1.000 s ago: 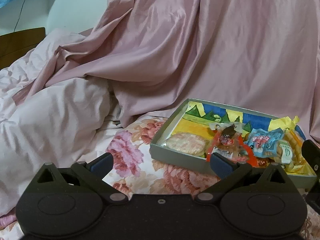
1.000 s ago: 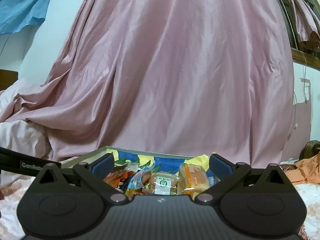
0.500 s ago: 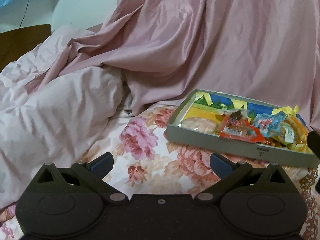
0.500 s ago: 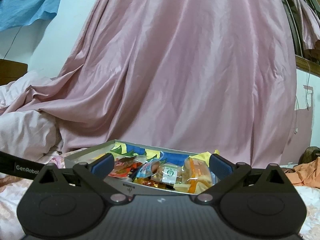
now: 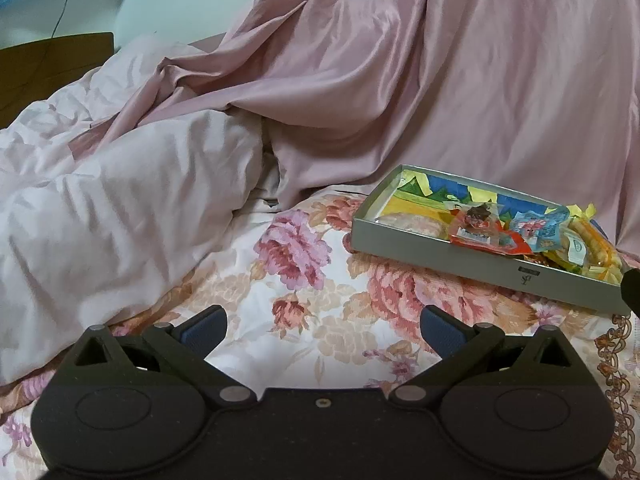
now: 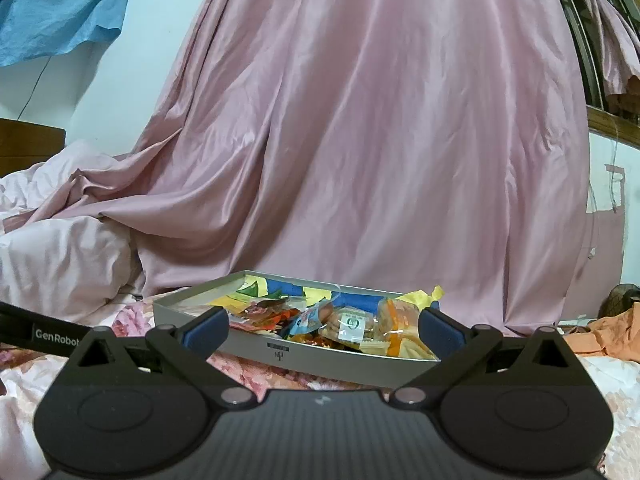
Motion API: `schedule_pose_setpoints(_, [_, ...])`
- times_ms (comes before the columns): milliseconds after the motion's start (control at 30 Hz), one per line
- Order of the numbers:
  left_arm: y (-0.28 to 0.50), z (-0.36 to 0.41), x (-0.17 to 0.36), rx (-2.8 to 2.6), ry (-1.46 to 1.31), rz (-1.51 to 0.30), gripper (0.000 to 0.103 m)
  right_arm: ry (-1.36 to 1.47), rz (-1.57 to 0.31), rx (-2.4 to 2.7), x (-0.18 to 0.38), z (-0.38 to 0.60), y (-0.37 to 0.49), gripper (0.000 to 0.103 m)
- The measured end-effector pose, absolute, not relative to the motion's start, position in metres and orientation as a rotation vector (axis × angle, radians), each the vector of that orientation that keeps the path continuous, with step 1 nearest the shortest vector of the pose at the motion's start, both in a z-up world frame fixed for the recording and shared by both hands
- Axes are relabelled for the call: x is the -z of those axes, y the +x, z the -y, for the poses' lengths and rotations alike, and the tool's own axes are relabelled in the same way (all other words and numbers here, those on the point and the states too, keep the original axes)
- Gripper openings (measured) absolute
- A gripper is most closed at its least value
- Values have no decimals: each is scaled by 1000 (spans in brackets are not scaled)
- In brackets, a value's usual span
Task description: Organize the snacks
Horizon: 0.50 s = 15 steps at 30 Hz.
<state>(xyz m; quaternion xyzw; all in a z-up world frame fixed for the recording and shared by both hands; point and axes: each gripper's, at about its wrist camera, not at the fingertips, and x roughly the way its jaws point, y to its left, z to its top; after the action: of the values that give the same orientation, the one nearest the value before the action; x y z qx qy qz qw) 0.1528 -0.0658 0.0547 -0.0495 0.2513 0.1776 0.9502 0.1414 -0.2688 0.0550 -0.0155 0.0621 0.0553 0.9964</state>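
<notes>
Your left claw [image 5: 322, 326] spread wide and empty over the floral bedsheet [image 5: 320, 280], your right claw [image 6: 323, 326] likewise wide, holding nothing, just short of the grey snack tray [image 6: 340, 364], wrapped snacks [image 6: 352, 322] piled inside, pink curtain [image 6: 360, 140] behind the tray.

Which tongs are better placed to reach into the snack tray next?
Right, probably. The right tongs open squarely on the snack tray, with the packets straight ahead. The left tongs face floral bedding; the tray sits off to their right.

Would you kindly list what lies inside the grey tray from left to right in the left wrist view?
Pale round rice cracker in clear wrap → red-orange snack packet → light blue snack packet → clear pack of yellow-orange wafers.
</notes>
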Motion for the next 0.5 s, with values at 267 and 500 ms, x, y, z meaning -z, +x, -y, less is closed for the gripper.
schedule_pose_setpoints(267, [135,61,-55,-368,-134,-478,102,25,-166,-126,-49,275,132,103])
schedule_pose_setpoints(500, [117,63,-53,-351,-118,-458,102,63,-159,-119,-48,279,116,103])
